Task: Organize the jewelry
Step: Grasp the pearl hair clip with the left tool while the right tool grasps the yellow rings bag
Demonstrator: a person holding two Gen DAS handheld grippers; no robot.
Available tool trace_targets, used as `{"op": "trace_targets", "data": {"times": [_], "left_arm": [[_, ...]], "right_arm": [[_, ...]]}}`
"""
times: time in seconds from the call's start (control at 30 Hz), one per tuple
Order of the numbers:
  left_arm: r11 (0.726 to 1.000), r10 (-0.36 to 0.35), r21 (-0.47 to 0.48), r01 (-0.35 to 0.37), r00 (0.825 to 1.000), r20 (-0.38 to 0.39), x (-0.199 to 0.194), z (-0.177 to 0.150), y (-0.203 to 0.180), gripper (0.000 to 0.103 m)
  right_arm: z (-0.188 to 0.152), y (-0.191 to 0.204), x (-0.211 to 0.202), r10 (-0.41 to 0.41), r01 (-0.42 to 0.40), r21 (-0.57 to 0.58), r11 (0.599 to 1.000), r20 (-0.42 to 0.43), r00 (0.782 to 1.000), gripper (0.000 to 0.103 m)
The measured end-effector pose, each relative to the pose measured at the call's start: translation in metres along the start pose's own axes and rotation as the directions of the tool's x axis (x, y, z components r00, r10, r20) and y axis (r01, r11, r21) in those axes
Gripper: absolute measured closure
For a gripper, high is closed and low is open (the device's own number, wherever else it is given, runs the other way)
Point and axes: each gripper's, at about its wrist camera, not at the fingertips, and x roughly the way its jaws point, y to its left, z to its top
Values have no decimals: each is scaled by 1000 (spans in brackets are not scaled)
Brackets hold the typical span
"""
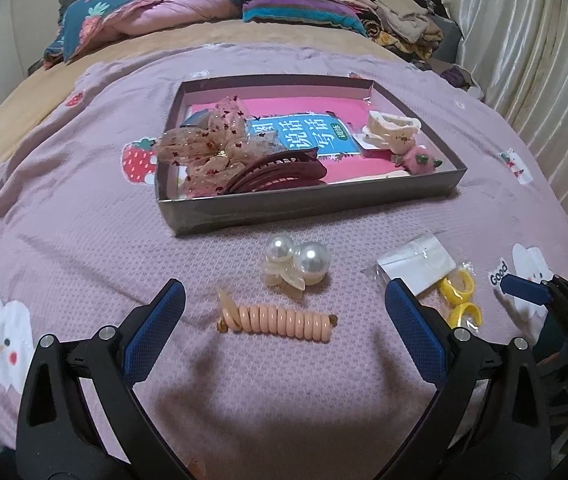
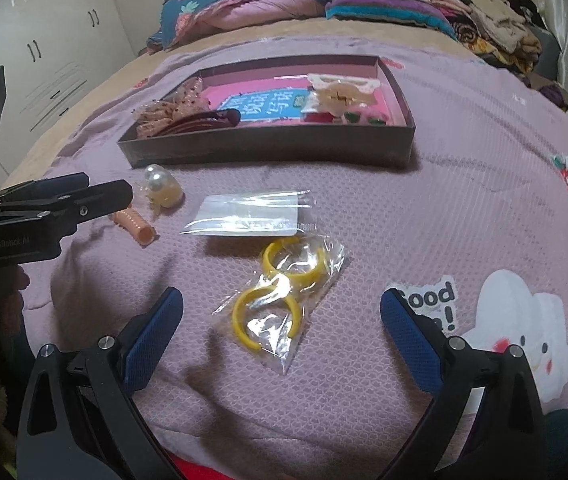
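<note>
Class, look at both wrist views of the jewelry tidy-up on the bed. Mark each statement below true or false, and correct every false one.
1. Both grippers are open and hold nothing. True: the left gripper and the right gripper each stand with fingers wide apart.
2. The pearl clip lies inside the box. False: it lies on the bedspread in front of the box.
3. The yellow rings are in a clear plastic bag. True.
4. The coiled hair tie is green. False: it is peach pink.
5. The dark red claw clip is already in the box. True.
</note>
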Motion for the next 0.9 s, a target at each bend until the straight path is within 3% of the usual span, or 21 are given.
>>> {"op": "trace_targets", "data": {"times": [0.1, 0.17, 0.43, 0.53, 0.73, 0.9], "left_arm": [[1000, -5, 10, 5, 1000, -9, 8, 3, -1, 10], [1000, -5, 16, 5, 1000, -16, 13, 5, -1, 10], [1000, -11, 24, 13, 999, -45, 29, 12, 2, 11], [999, -15, 31, 17, 998, -56, 34, 12, 0, 19], [998, -27, 47, 31, 997, -77, 44, 12, -4, 38], [999, -13, 47, 18, 995, -100, 52, 12, -6, 63]], "right_arm": [[0, -3, 5, 9, -8, 21, 1000, -13, 1000, 8], [0, -4, 9, 14, -13, 26, 1000, -26, 1000, 20], [1, -8, 16, 18, -17, 26, 1000, -30, 999, 49], [1, -8, 18, 19, -19, 23, 1000, -28, 999, 60], [2, -15, 13, 4, -4, 38, 999, -10, 1000, 62], [3, -30, 4, -24, 22, 84, 996, 13, 1000, 63]]}}
